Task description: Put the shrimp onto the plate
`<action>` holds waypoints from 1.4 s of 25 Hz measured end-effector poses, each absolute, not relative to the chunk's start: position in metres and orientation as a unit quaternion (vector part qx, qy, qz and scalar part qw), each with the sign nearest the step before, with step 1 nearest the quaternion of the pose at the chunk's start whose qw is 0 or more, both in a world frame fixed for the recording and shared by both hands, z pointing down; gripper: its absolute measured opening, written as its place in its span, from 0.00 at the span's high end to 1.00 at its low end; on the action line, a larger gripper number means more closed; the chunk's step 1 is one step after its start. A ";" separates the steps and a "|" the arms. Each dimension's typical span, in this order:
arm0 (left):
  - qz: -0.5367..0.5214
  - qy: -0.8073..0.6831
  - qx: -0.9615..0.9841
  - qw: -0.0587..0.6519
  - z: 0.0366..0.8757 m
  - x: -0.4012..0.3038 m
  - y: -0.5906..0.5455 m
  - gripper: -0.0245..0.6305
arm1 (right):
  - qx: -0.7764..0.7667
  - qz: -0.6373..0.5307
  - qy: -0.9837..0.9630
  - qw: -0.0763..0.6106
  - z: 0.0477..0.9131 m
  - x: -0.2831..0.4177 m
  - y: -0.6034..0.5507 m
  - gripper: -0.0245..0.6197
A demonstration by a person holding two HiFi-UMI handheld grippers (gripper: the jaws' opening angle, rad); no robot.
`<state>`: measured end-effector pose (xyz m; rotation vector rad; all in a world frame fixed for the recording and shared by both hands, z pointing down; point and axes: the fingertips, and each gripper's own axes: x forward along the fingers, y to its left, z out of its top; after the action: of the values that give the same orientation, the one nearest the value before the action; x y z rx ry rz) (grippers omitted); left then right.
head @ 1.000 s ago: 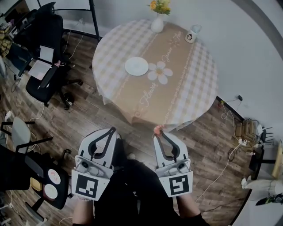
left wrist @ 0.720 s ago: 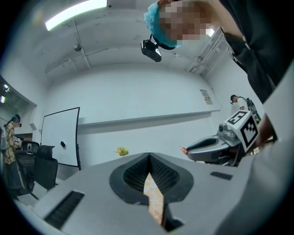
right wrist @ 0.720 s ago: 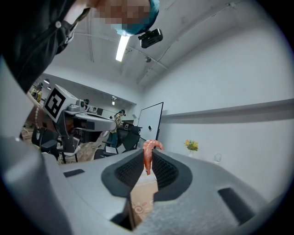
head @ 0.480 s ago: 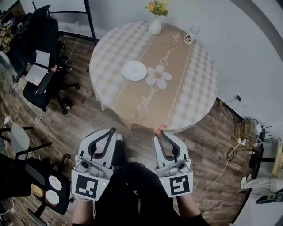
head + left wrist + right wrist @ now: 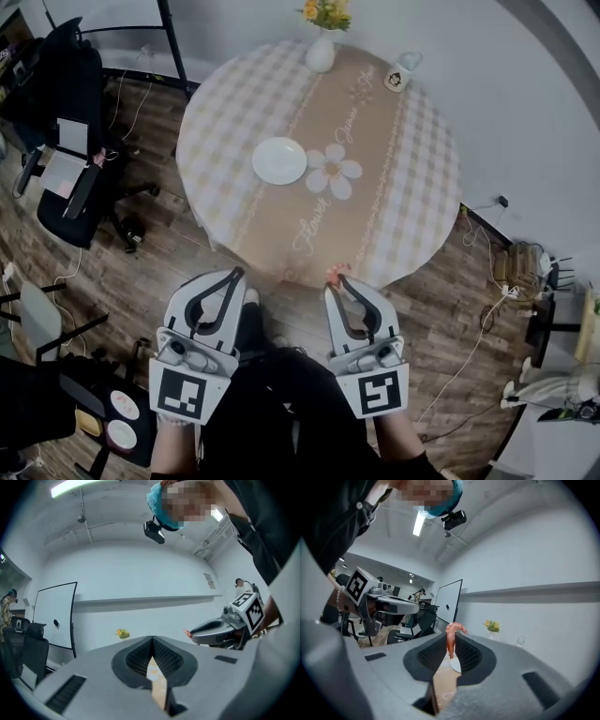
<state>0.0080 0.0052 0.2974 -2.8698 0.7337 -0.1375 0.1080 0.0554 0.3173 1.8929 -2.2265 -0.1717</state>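
A pink shrimp [image 5: 334,273] is pinched upright at the tips of my right gripper [image 5: 336,279], which is shut on it; in the right gripper view the shrimp [image 5: 451,638] curls above the pads. My left gripper [image 5: 238,274] is shut with nothing in it, its tips meeting in the left gripper view [image 5: 152,641]. Both grippers hang over the wooden floor, short of the near edge of the round table [image 5: 412,187]. The white plate [image 5: 278,160] lies bare on the table, well ahead of both grippers.
A flower vase [image 5: 320,47] and a mug [image 5: 399,75] stand at the table's far side. Black office chairs [image 5: 66,178] crowd the left. Cables and a power strip [image 5: 511,281] lie on the floor at the right.
The table and plate have slid nearer and slightly left in the head view. Both grippers keep their pose, the right one still holding the shrimp.
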 end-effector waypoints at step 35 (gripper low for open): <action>-0.027 0.200 -0.975 0.088 0.297 0.002 -0.163 0.96 | 0.691 -0.065 -0.708 0.131 0.305 0.110 -0.102 0.90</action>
<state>0.0024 -0.1633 0.2970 -2.9035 0.5964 -0.0812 0.1100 -0.1020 0.3052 2.0062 -2.0563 -0.1889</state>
